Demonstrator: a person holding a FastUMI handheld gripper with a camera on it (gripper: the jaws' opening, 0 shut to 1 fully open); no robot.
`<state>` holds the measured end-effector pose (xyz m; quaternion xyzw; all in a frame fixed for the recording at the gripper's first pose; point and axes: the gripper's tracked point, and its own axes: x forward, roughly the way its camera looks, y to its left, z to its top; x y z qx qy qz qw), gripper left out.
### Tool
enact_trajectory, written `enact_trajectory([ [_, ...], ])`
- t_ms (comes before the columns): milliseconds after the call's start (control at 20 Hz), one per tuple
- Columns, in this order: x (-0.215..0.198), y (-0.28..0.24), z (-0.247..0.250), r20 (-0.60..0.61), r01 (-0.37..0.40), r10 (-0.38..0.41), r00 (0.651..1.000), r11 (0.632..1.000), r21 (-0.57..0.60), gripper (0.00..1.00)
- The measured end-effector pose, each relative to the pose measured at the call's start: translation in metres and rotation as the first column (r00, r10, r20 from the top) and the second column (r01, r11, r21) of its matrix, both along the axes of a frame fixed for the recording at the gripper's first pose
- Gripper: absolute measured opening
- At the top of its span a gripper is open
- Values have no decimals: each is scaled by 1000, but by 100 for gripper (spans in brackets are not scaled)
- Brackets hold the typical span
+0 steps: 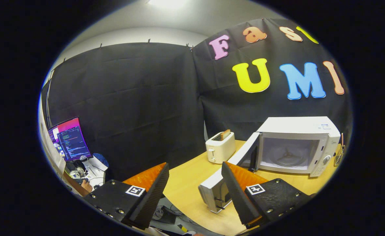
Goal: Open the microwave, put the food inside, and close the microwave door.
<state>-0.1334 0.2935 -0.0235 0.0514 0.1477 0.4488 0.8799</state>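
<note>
A white microwave (297, 126) stands on the wooden table (186, 183), beyond and to the right of my fingers. Its door (212, 190) is swung wide open towards me, and the door's free end lies just behind my right fingertip (233, 186). The cavity (285, 154) is lit and holds a bare turntable ring. A white toaster (220, 147) with a slice of toast (225, 133) sticking up stands left of the microwave. My gripper (195, 165) hangs open above the table's near edge, with nothing between its fingers.
The table's left edge runs diagonally under my fingers, with floor and cables below it. A lit monitor (68, 139) and desk clutter stand far to the left, with a person's hand (86, 186) there. A small wire object (339, 154) sits right of the microwave.
</note>
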Motion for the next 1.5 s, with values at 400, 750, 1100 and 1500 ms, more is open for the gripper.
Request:
enact_trajectory([
  [400,34,-109,-17,-55,159,-161,985,987,-38,97],
  [750,44,-183,-54,-151,242,-251,956,967,-79,97],
  [1100,49,-230,-104,-259,280,-303,917,952,-121,97],
  [1500,38,-252,-177,-426,256,-314,848,948,-189,98],
])
